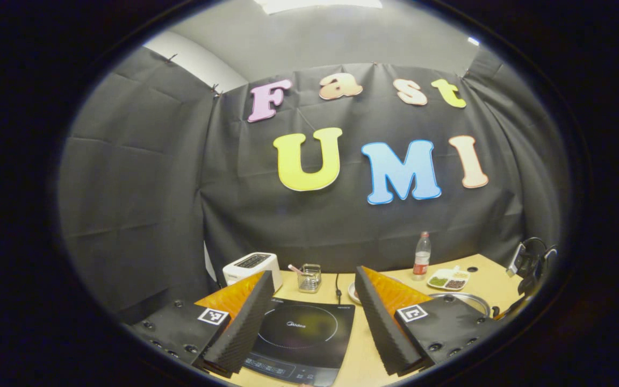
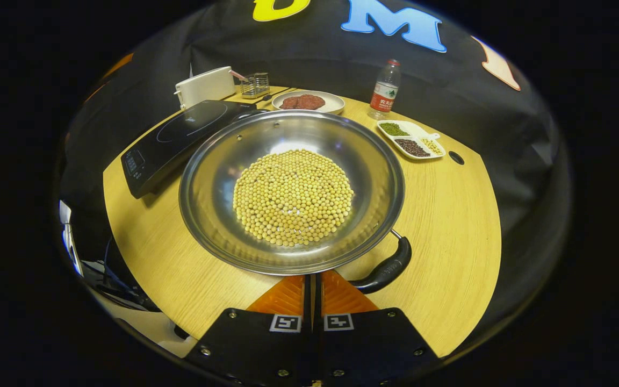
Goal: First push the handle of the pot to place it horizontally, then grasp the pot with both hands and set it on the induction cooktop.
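In the right gripper view a wide steel pot (image 2: 292,161) holding yellow beans sits on the wooden table, just right of the black induction cooktop (image 2: 180,131). Its black near handle (image 2: 387,269) points toward the lower right. My right gripper (image 2: 312,277) is shut with nothing between its fingers, its tips at the pot's near rim just left of that handle. In the left gripper view my left gripper (image 1: 314,271) stands wide open above the cooktop (image 1: 301,330), and the pot's rim (image 1: 465,296) peeks out behind the right finger.
Along the back of the table stand a white toaster (image 2: 204,85), a small wire basket (image 2: 256,83), a plate of reddish food (image 2: 304,102), a plastic bottle (image 2: 384,88) and a divided dish of beans (image 2: 411,140). Bare wood lies right of the pot.
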The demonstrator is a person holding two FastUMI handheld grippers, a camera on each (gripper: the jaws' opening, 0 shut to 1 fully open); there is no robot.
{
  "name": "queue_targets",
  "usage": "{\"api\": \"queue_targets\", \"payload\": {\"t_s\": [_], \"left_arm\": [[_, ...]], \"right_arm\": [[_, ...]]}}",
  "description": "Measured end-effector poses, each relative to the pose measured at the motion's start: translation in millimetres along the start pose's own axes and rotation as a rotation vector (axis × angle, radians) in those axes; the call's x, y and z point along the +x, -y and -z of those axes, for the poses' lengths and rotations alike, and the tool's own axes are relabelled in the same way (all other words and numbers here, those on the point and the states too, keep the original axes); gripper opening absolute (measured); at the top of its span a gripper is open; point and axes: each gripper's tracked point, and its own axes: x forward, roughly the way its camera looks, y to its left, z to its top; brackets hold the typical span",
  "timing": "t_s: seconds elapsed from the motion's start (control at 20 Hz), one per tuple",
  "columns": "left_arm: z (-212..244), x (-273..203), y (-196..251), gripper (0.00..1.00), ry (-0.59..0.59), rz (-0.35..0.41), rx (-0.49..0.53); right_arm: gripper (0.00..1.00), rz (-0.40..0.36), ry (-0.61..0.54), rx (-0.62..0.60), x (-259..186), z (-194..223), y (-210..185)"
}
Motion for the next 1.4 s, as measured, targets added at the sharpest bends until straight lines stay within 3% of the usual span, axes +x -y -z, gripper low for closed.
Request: {"api": "queue_targets", "payload": {"t_s": [0.55, 0.65, 0.85, 0.9, 1.05, 1.1, 1.15, 1.25, 1.4], "left_arm": [[16, 14, 23, 0.98, -0.031, -0.008, -0.001], [20, 18, 28, 0.94, -0.041, -0.004, -0.001], [31, 24, 41, 0.98, -0.063, 0.009, 0.005], [35, 26, 44, 0.94, -0.069, 0.014, 0.008], [47, 32, 54, 0.98, -0.095, 0.036, 0.01], [50, 35, 59, 0.98, -0.096, 0.046, 0.004], [52, 38, 65, 0.94, -0.097, 0.061, -0.001], [61, 44, 75, 0.96, -0.112, 0.09, -0.009], [79, 57, 91, 0.98, -0.15, 0.136, -0.034]], "right_arm": [[0.01, 0.046, 0.029, 0.116, 18, -20, 47], [0.01, 0.082, 0.063, 0.126, 21, -30, 60], [0.01, 0.111, 0.151, 0.227, 18, -49, 78], [0.01, 0.117, 0.176, 0.251, 15, -54, 81], [0.02, 0.146, 0.279, 0.285, 1, -76, 93], [0.11, 0.146, 0.318, 0.3, -3, -80, 94], [0.38, 0.149, 0.353, 0.316, -9, -87, 96], [1.0, 0.175, 0.406, 0.34, -12, -95, 104], [0.96, 0.202, 0.43, 0.352, -19, -99, 107]]}}
